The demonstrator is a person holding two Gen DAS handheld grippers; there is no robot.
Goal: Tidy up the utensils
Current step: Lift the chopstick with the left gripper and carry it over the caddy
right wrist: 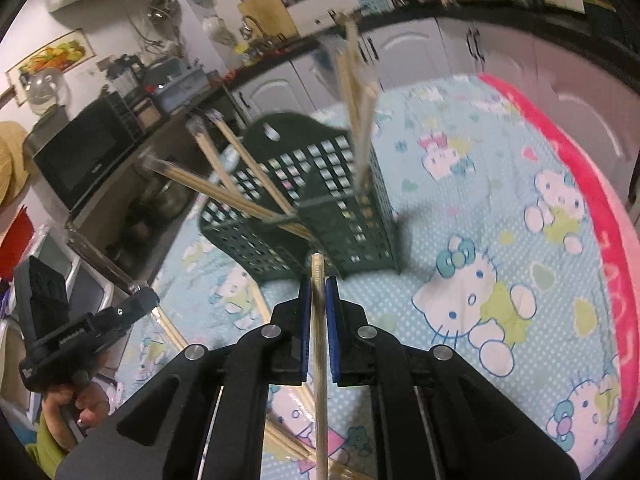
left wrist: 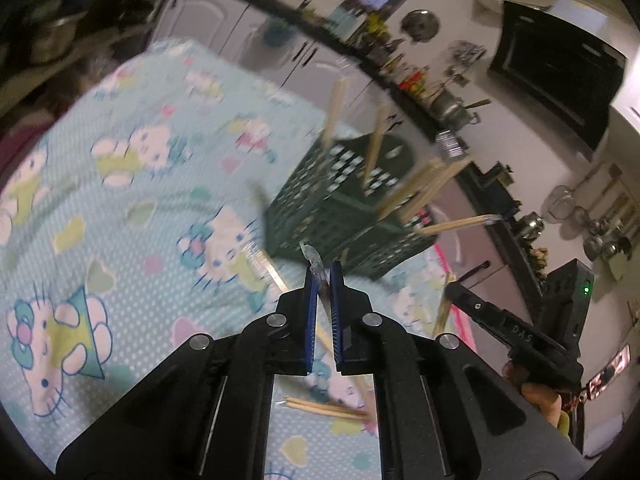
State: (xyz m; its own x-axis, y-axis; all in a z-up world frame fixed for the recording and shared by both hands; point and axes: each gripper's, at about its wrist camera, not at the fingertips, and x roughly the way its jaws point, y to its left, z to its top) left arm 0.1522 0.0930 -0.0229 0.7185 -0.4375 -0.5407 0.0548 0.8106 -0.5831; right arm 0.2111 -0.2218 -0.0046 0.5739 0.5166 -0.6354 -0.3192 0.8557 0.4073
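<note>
Kitchen cabinets and a cluttered dark counter ring a surface spread with a pale blue cartoon-cat cloth (right wrist: 500,240). On it stands one dark green perforated plastic basket (right wrist: 320,200), divided into compartments, holding about six wrapped wooden chopstick pairs (right wrist: 224,188) leaning outward. The left tongs (left wrist: 323,280) are closed on one clear-wrapped chopstick pair (left wrist: 312,258). The right tongs (right wrist: 318,292) pinch one pale wooden stick (right wrist: 319,340). Several more pairs (left wrist: 324,406) lie loose on the cloth.

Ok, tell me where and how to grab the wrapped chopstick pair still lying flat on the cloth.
Grip the chopstick pair near mid-length, coming from above with jaws across its thin width. It lies flat on the cloth, so only the top is free.
</note>
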